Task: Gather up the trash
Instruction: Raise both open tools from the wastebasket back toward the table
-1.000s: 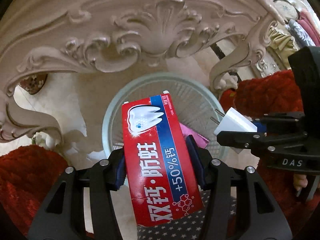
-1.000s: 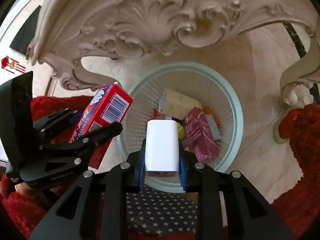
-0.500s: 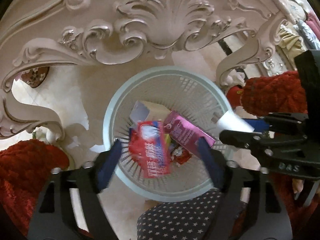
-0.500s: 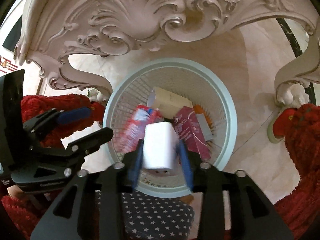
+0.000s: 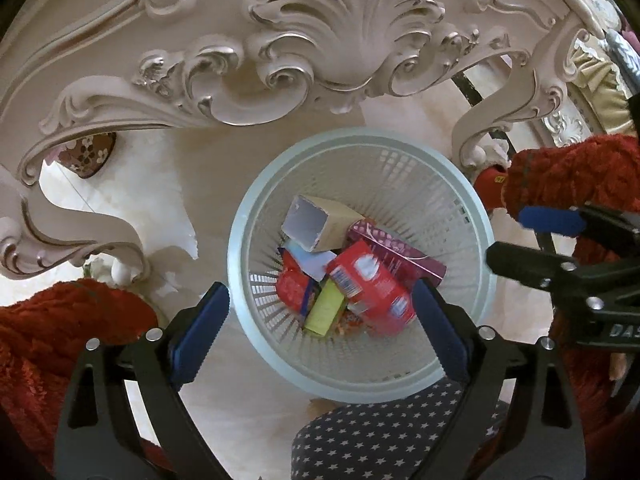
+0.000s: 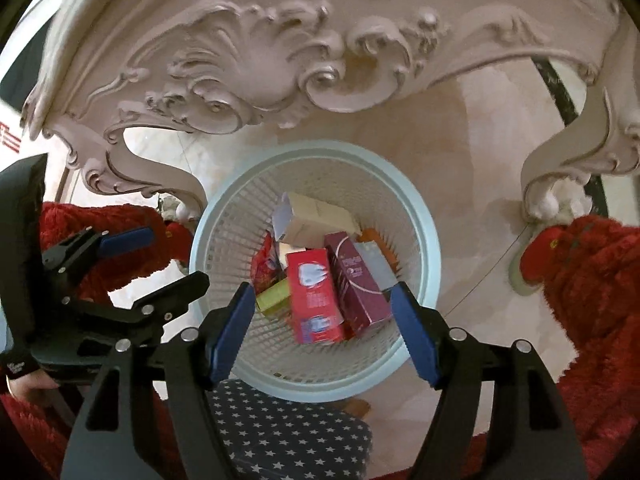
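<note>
Red toothpaste box (image 5: 370,290) lies in the pale mesh wastebasket (image 5: 256,308), straight beneath the left hand-held gripper (image 5: 320,334), atop other trash: a maroon carton (image 5: 400,254) touching its far side, an open-ended beige box (image 5: 316,228) beyond, a green packet (image 5: 324,312) on its left side.

Left hand-held gripper: jaws have just been opening, spread wide, nothing between them. Right hand-held gripper (image 6: 324,330): likewise just been opening, released, empty, hanging over the basket's near rim (image 6: 320,390).

Carved ornate table apron (image 5: 320,52) overhangs past the basket's far edge; curled legs flank it. Bare marble floor (image 5: 132,184) rings the basket. Red plush rug (image 6: 592,280) to either side, star-print fabric (image 6: 280,432) under both grippers.
</note>
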Demonstrator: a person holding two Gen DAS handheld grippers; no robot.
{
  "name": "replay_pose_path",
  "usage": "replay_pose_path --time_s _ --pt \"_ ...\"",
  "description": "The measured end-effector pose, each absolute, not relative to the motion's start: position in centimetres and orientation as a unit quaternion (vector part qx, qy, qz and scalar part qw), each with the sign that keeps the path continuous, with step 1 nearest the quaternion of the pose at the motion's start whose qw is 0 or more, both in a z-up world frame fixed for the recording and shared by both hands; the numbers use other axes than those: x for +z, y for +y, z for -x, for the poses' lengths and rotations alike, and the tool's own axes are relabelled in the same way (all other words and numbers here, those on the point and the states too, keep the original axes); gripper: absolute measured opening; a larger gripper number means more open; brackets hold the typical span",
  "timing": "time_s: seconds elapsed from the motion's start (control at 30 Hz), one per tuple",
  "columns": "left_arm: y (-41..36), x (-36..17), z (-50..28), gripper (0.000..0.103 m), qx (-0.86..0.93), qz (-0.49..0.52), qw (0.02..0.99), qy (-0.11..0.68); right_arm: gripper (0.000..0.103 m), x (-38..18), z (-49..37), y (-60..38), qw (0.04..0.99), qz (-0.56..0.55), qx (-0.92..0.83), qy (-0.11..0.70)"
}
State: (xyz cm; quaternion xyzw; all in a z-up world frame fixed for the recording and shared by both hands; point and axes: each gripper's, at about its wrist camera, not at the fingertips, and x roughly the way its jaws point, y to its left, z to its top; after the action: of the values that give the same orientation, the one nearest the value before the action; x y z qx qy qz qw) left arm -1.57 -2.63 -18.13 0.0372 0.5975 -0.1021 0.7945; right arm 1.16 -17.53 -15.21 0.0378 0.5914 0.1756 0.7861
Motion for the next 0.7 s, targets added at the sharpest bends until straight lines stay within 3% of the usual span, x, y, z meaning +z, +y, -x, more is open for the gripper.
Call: replay_pose_path --time_s 0.17,0.43,0.47,0.53,0.7 --pt "-2.2 -14.5 2.9 0.09 -0.143 -0.043 0.809 0.568 0.067 -10.7 0.4 -17.0 0.812 -0.007 0.228 0.536" --pt "0.2 -0.4 1.8 0.09 -0.211 -0.048 0.881 0.421 0.067 0.5 -1.0 -18.8 0.892 -0.003 0.259 0.37" --pt "0.5 1.3 0.7 0.09 -0.207 -0.055 0.892 0.397 0.067 1.3 -1.5 -18.9 0.897 -0.004 0.26 0.358" --pt "0.9 3.6 -2.1 0.09 -0.2 -0.061 0.907 0.365 0.078 3.1 -3.7 -18.9 0.909 0.014 0.263 0.323" --pt "2.0 7.2 -14.0 0.09 -0.129 -0.046 0.937 0.321 0.079 6.5 -11.2 -18.0 0.933 0.091 0.234 0.257"
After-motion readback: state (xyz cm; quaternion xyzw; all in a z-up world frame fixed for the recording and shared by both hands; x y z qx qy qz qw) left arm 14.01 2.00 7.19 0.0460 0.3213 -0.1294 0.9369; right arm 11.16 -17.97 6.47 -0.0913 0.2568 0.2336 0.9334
